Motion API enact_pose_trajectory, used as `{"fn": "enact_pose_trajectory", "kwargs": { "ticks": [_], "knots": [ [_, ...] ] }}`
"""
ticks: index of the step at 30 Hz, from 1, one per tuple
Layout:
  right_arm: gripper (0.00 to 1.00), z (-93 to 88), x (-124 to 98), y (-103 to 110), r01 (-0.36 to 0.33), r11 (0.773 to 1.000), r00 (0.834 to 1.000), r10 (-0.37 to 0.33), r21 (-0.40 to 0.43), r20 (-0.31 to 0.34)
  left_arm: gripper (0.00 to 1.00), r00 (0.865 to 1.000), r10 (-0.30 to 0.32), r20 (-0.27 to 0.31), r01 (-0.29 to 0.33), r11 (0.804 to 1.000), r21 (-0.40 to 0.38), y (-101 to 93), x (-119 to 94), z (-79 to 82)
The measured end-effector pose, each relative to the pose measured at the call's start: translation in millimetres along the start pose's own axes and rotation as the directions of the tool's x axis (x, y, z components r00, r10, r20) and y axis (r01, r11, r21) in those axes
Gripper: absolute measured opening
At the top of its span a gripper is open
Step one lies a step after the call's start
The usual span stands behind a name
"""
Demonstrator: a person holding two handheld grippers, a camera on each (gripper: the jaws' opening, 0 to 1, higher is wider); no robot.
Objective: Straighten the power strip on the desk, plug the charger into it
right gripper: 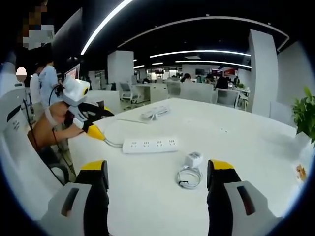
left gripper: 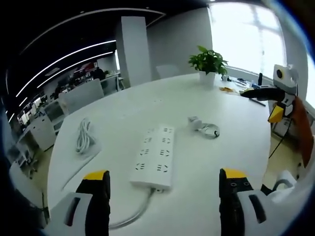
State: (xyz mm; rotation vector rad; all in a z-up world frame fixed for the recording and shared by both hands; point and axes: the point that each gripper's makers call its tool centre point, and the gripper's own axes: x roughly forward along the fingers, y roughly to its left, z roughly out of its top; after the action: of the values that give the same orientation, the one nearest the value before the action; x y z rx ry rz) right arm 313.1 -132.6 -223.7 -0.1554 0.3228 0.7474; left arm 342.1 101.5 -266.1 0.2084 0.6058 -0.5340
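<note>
White and bare around them, the desk (left gripper: 206, 147) carries the power strip (left gripper: 155, 156), a light stiff bar best nudged by its long sides, and near it the small hard charger (right gripper: 193, 159) with limp cord, both grippers' fingers wide and empty.

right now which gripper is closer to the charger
Right. The right gripper has the charger just ahead of its open jaws. The left gripper sits over the power strip, with the charger farther off, beyond the strip.
</note>
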Motion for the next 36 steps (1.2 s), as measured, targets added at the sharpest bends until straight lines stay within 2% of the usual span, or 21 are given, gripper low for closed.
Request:
{"fn": "enact_pose_trajectory", "kwargs": {
  "ticks": [16, 26, 31, 36],
  "knots": [
    [0.8, 2.0, 0.0, 7.3, -0.007, 1.0, 1.0, 0.007, -0.004, -0.002, 0.92, 0.999, -0.01, -0.03, 0.01, 1.0, 0.006, 12.8, 30.3, -3.3],
    [0.8, 1.7, -0.4, 8.1, -0.013, 1.0, 1.0, 0.013, 0.005, 0.006, 0.91, 0.993, -0.061, -0.101, 0.063, 0.998, 0.01, 11.4, 68.6, -9.3],
    [0.8, 1.6, -0.4, 6.5, -0.012, 1.0, 1.0, 0.012, 0.01, 0.007, 0.91, 0.988, -0.049, -0.143, 0.052, 0.998, 0.021, 12.0, 85.3, -17.5],
    [0.8, 2.0, 2.2, 9.0, -0.025, 1.0, 1.0, 0.025, 0.018, 0.011, 0.89, 0.986, -0.055, -0.159, 0.059, 0.998, 0.018, 9.2, 98.5, -17.7]
  ]
}}
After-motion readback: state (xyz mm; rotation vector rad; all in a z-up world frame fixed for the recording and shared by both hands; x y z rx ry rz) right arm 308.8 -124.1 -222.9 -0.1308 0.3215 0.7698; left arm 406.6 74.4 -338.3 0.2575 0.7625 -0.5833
